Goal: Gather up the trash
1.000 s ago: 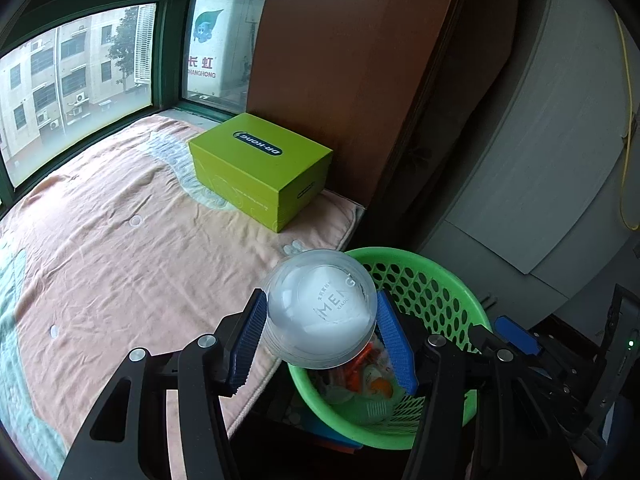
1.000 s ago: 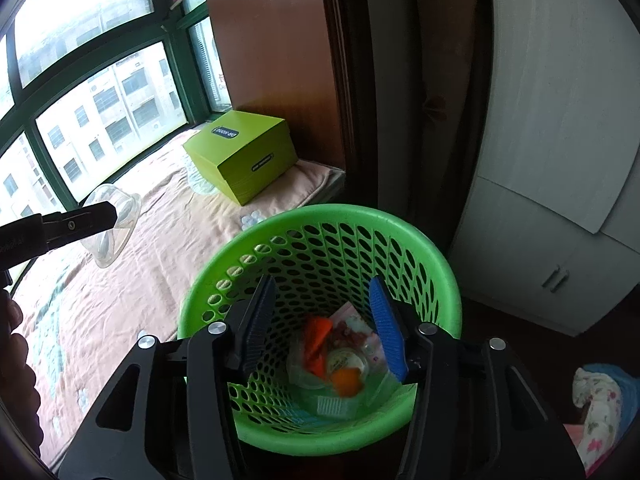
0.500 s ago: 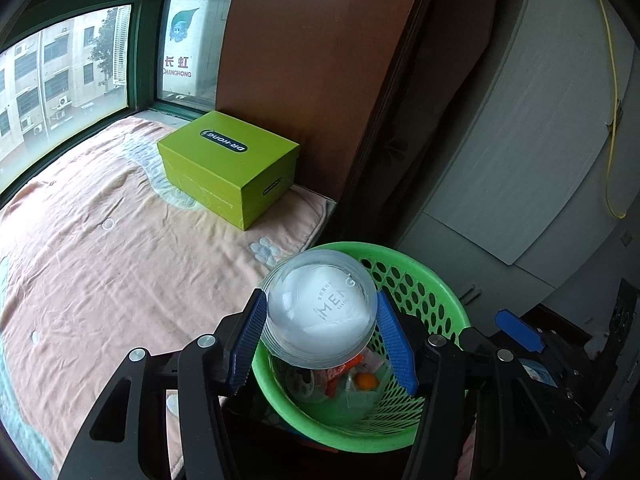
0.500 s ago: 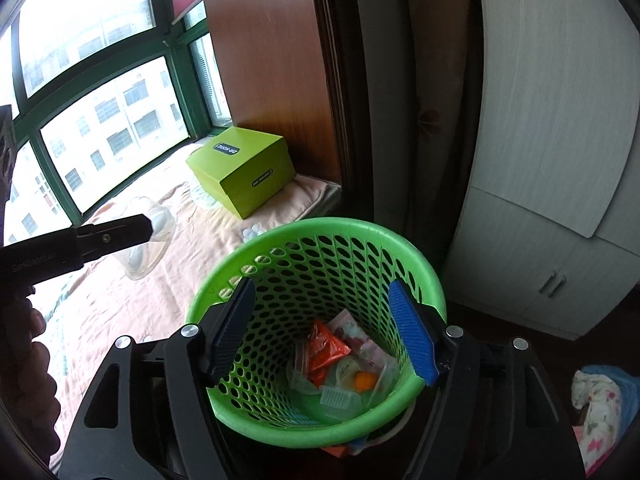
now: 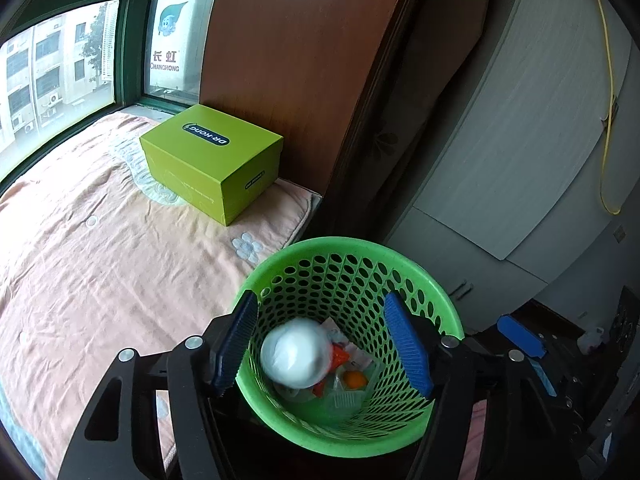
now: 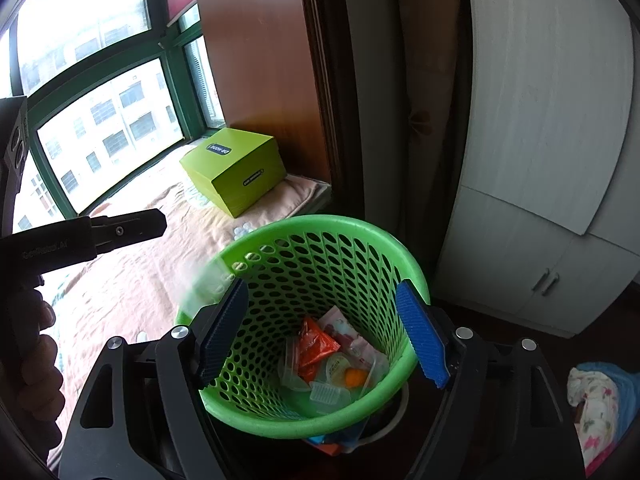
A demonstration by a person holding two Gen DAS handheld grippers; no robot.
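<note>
A green perforated basket (image 5: pixel 438 308) stands beside the bed; it also shows in the right wrist view (image 6: pixel 384 240). My left gripper (image 5: pixel 326 344) is open above it. A clear plastic cup (image 5: pixel 296 358) is loose between its fingers, blurred, over the basket's inside. In the right wrist view the cup is a faint blur at the basket's left rim (image 6: pixel 204 284). Wrappers and clear trays (image 6: pixel 336 364) lie at the basket's bottom. My right gripper (image 6: pixel 324 336) is open and empty over the basket. The left gripper's finger (image 6: pixel 120 230) shows at the left.
A lime green box (image 5: pixel 212 160) sits on the pink blanket of the bed (image 5: pixel 100 260) by the window. A brown panel (image 5: pixel 304 60) and a white cabinet (image 5: pixel 520 140) stand behind the basket. A bundle of cloth (image 6: pixel 600 396) lies at the right.
My left gripper moved over the basket and opened; the clear cup left its fingers and is dropping in. My right gripper opened wider and stayed over the basket.
</note>
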